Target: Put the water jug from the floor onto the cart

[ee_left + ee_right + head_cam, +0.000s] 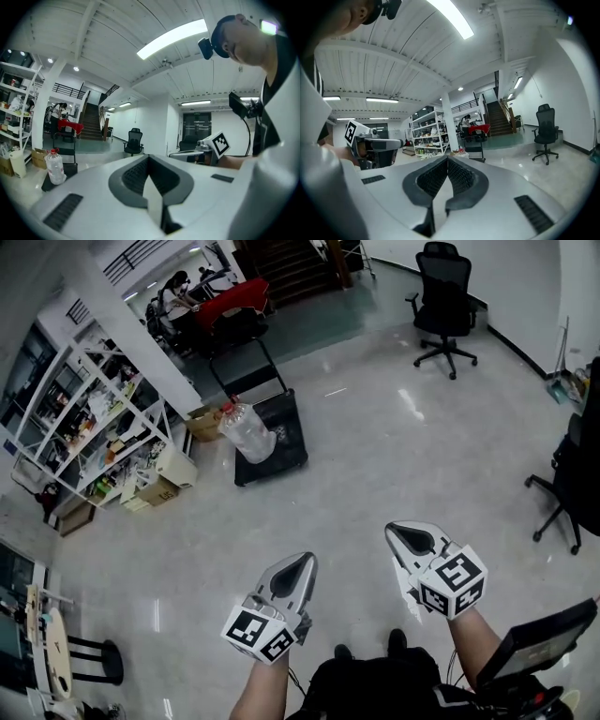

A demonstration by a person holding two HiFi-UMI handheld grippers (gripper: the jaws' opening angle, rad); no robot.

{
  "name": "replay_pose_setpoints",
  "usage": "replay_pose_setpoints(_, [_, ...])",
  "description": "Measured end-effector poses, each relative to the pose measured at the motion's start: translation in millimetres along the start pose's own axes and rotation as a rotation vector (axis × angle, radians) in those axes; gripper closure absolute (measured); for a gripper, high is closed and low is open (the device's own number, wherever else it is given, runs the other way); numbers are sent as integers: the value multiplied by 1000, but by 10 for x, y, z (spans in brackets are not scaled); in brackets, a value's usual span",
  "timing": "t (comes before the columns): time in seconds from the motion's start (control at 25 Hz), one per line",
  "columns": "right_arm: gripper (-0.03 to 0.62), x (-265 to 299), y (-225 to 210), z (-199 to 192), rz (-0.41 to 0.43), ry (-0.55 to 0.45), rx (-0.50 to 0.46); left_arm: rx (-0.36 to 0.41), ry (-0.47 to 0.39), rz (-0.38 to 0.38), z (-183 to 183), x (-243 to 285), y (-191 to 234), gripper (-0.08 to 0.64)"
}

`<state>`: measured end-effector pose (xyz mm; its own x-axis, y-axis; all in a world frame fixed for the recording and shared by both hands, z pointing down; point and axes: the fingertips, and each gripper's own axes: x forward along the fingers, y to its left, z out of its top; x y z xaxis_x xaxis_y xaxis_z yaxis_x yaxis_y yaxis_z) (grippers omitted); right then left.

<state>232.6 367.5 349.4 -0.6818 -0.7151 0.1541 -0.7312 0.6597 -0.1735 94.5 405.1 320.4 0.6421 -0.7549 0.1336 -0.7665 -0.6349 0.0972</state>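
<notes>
- The left tool [298, 564] is clenched. In the left gripper view its two jaws meet along their ribbed pads, with nothing between them.
- The right tool [413, 538] is also clenched. In the right gripper view its jaws are pressed together at the tip and it is empty.
- In the head view both tools sit low in the frame, side by side and apart from each other. Each is carried on a bare forearm and points out across the floor [394, 446].
- The water jug [248, 432] is clear with a red cap. It stands upright on the black platform of the cart [286, 423], toward the platform's left edge as the head view shows it.
- The cart and jug are well apart from both tools, and neither tool touches them.
- The cart's upright handle rises at the platform's far end.
- Cardboard boxes [202, 423] lie on the floor just left of the cart.
- A white shelving rack [89, 418] loaded with goods stands beyond the boxes.
- A black office chair [446, 304] stands on open floor at the upper right.
- A staircase [291, 268] is at the far end of the room.
</notes>
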Motion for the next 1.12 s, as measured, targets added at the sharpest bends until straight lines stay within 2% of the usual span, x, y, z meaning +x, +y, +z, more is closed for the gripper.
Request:
replay_pose_setpoints(0.2, [589, -49, 437, -106, -6, 12, 2, 2, -7, -17, -85, -459, -82, 560])
replay_pose_setpoints(0.4, [589, -95, 1017, -217, -17, 20, -45, -51, -46, -1, -315, -1109, -91, 560])
replay_pose_setpoints(0.6, [589, -270, 1844, -410, -31, 25, -49, -59, -52, -57, -510, -1817, -165, 560])
replay_pose_setpoints(0.76, [589, -391, 2453, -329, -66, 23, -60, -74, -66, -86, -509, -2302, -117, 560])
replay_pose_setpoints(0.96, [589, -841, 2860, -473, -96, 12, -46, -56, -83, -136, -649, -2614, -417, 560])
replay_pose_setpoints(1.12, [589, -1098, 3022, -375, -129, -19, -72, -45, -89, -116, -561, -2827, -492, 560])
